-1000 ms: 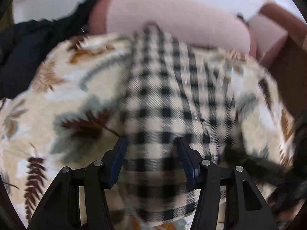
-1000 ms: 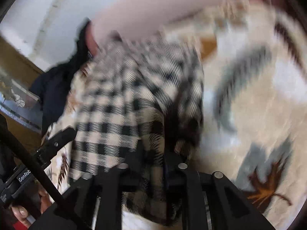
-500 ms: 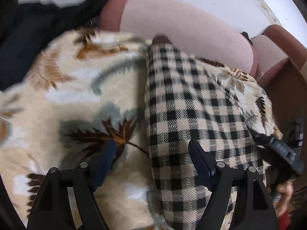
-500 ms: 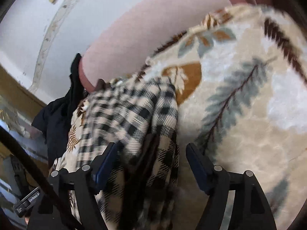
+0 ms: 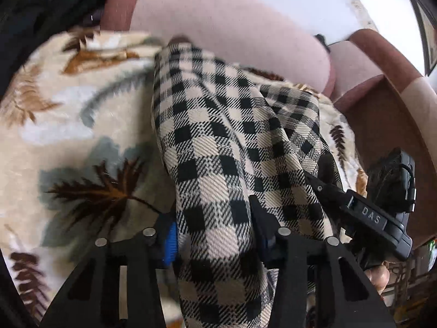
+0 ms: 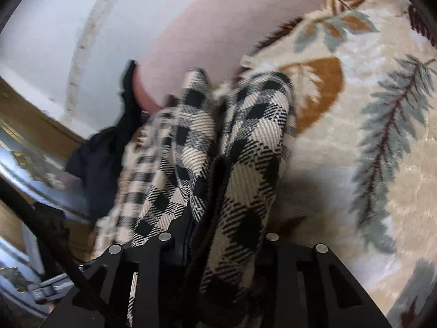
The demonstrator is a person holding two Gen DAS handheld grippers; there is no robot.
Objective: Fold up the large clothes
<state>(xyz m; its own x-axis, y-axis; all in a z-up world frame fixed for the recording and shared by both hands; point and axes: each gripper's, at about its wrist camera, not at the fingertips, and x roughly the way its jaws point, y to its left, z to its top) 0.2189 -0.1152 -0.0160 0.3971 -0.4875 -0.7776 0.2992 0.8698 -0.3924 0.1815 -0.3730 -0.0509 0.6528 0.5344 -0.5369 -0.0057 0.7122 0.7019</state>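
Observation:
A black-and-cream checked garment point(image 5: 218, 136) lies in a long ridge across a leaf-print blanket point(image 5: 82, 136). My left gripper point(image 5: 215, 227) is closing its jaws, and a thick fold of the garment fills the gap, with the blue pads point(image 5: 170, 236) pressing on it. In the right wrist view the garment point(image 6: 245, 142) rises in two bunched folds. My right gripper point(image 6: 215, 229) is closing too, with cloth packed between its fingers and covering the pads. The right gripper point(image 5: 355, 205) also shows in the left wrist view, gripping the garment's right edge.
The blanket point(image 6: 355, 164) covers a sofa seat below a pink backrest point(image 5: 232, 27). A brown and pink armrest point(image 5: 382, 109) stands at the right. Dark clothing point(image 5: 27, 13) is heaped at the far left, and this dark clothing point(image 6: 103, 158) hangs over the sofa's end. A person's finger point(image 5: 378, 276) holds the right gripper.
Both grippers opened wide half a second ago over the flat garment. They have since closed on it, and the cloth is bunched into raised folds between the fingers.

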